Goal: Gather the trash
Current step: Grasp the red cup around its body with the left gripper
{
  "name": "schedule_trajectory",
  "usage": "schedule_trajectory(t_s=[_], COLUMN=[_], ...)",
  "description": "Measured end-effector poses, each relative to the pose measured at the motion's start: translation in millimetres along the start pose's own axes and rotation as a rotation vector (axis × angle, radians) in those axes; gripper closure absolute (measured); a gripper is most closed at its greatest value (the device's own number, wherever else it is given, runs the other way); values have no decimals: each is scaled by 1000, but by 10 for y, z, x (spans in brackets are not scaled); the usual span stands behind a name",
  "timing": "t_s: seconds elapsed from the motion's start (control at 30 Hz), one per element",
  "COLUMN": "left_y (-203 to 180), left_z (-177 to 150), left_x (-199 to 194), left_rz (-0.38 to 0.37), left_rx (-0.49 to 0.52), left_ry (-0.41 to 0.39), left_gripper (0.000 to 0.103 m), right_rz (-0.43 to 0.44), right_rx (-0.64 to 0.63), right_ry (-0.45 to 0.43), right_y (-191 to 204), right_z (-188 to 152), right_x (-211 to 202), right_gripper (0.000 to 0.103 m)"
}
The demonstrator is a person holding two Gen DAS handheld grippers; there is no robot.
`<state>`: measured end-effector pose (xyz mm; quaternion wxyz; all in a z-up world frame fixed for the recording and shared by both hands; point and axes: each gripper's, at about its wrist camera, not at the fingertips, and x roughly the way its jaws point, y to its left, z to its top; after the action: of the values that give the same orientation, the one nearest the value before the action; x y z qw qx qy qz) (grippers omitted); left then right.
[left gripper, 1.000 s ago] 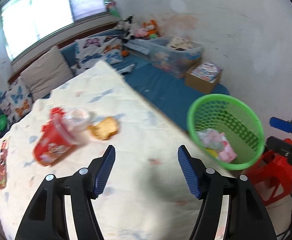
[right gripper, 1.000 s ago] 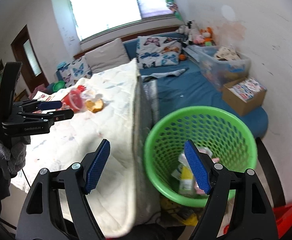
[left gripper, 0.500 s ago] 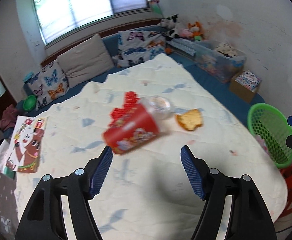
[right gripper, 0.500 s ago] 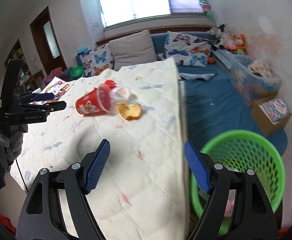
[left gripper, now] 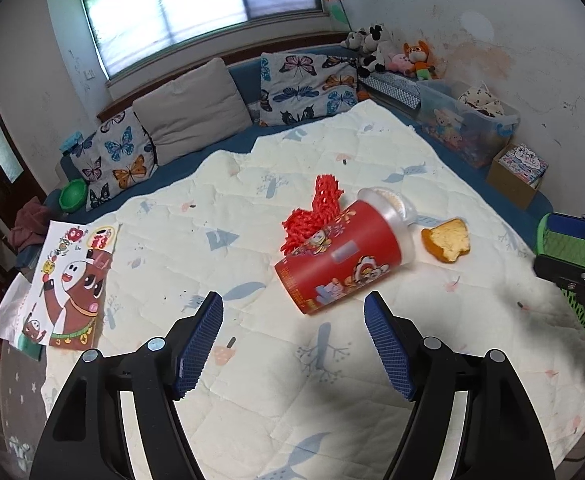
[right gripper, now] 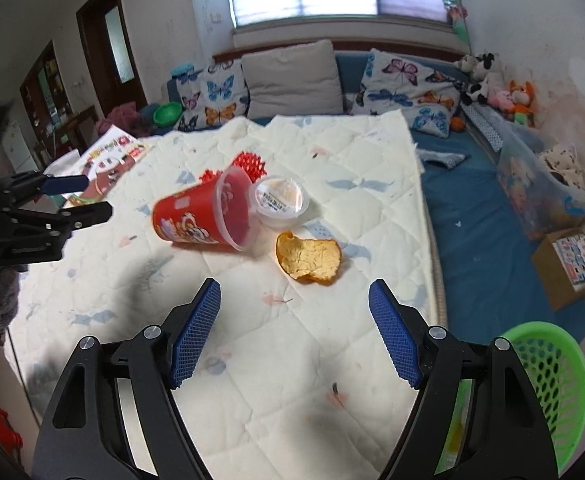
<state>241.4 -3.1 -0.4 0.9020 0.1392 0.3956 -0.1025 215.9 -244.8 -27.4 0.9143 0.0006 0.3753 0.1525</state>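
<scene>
Hovering apart and empty, both tongs (left gripper: 293, 344) (right gripper: 294, 334) face the red cup (left gripper: 342, 258) mid-quilt (left gripper: 252, 380), far from its edges.

Bare quilt (left gripper: 252, 380) before both grippers, red cup (left gripper: 340, 264) ahead, basket (right gripper: 548, 380) right

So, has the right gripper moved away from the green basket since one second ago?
Yes. The right gripper has swung left, from over the green basket to above the quilt, facing the orange peel.
</scene>
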Motion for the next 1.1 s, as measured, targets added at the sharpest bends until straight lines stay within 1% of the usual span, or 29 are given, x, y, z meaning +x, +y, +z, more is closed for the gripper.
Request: schedule_trajectory(t_s=[0.17, 0.27, 0.33, 0.37, 0.4, 0.43, 0.5, 0.6, 0.77, 0.87, 0.93, 1.1], left_y=[83, 108, 111, 110, 101, 101, 97, 101, 97, 98, 99, 71], left_z=[-22, -37, -43, -39, -39, -36, -22, 33, 102, 127, 140, 164], left_x=[197, 325, 410, 452, 486, 533, 606, 725, 873, 951, 980, 1040], left_rz=[-46, -82, -107, -113, -121, -131, -140, -177, -204, -242, -279, -332], left_rx=[-1, 16, 31, 37, 43, 52, 70, 103, 175, 211, 225, 266], left_ry=[12, 16, 18, 21, 24, 24, 20, 20, 12, 14, 10, -6], left_gripper=[31, 28, 27, 26, 21, 19, 19, 18, 16, 15, 14, 14], right_rz=[-14, -25, -33, -38, -41, -44, -52, -53, -46, -45, -42, -46], right_rx=[0, 4, 4, 5, 5, 5, 4, 3, 7, 0, -3, -1], right_ry=[39, 65, 81, 88, 95, 101, 113, 123, 128, 131, 133, 132], right_y=[-2, -31, -53, -63, -73, -78, -95, -115, -152, -157, -155, -139], right_z=[13, 16, 13, 12, 9, 2, -3, -4, -13, -15, -13, -17], right_x=[334, 514, 616, 668, 724, 773, 863, 940, 1014, 1044, 1063, 1112], right_gripper=[28, 28, 28, 28, 28, 28, 28, 28, 28, 28, 30, 33])
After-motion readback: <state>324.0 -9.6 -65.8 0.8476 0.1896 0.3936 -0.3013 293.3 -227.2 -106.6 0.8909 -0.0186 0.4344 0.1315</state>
